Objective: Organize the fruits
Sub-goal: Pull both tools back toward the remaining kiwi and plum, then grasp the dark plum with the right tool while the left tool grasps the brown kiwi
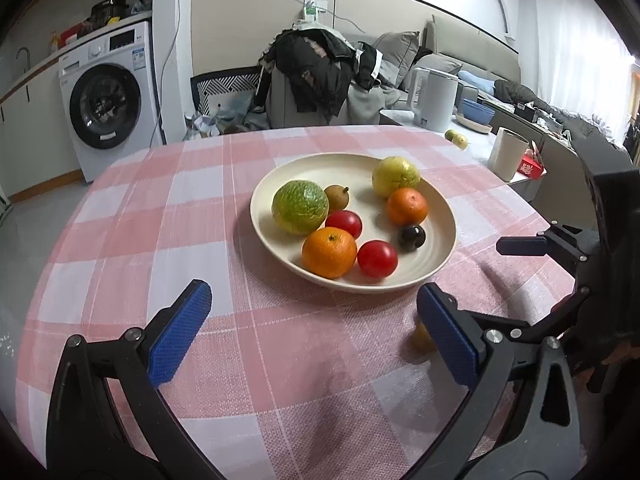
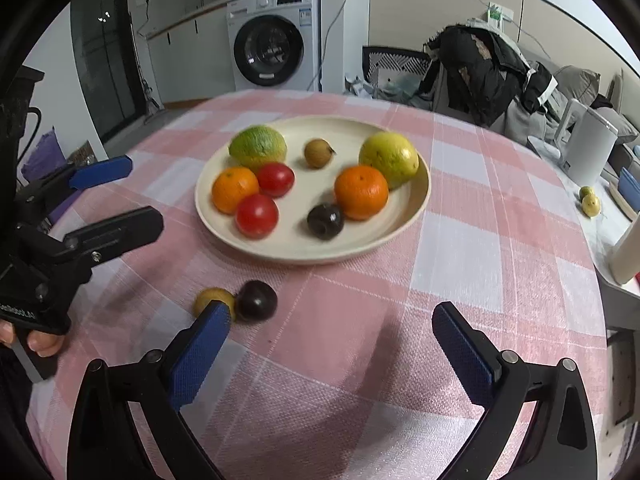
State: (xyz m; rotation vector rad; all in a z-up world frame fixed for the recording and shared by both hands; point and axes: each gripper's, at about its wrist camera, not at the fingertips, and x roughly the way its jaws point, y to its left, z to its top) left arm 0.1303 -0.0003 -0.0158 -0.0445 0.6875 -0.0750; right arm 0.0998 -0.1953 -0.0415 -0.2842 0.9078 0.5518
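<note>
1. A cream plate (image 2: 416, 200) is sitting mid-frame in the right wrist view on a pink-and-white checked tablecloth (image 2: 460, 248), holding two oranges, two glossy red fruits, a dark plum, a small brown fruit and two rough green-yellow citrus.
2. Two fruits are lying off the plate at lower left, touching: a dark round plum (image 2: 257, 301) and a small yellow-brown fruit (image 2: 210, 298), partly hidden behind a blue ribbed pad.
3. The right gripper (image 2: 331, 349) is hovering spread wide, gripping nothing.
4. The left gripper (image 1: 314, 336) is likewise gaping, empty.
5. A white washing machine (image 1: 108, 100) and a white kettle (image 1: 436, 96) are standing behind.
</note>
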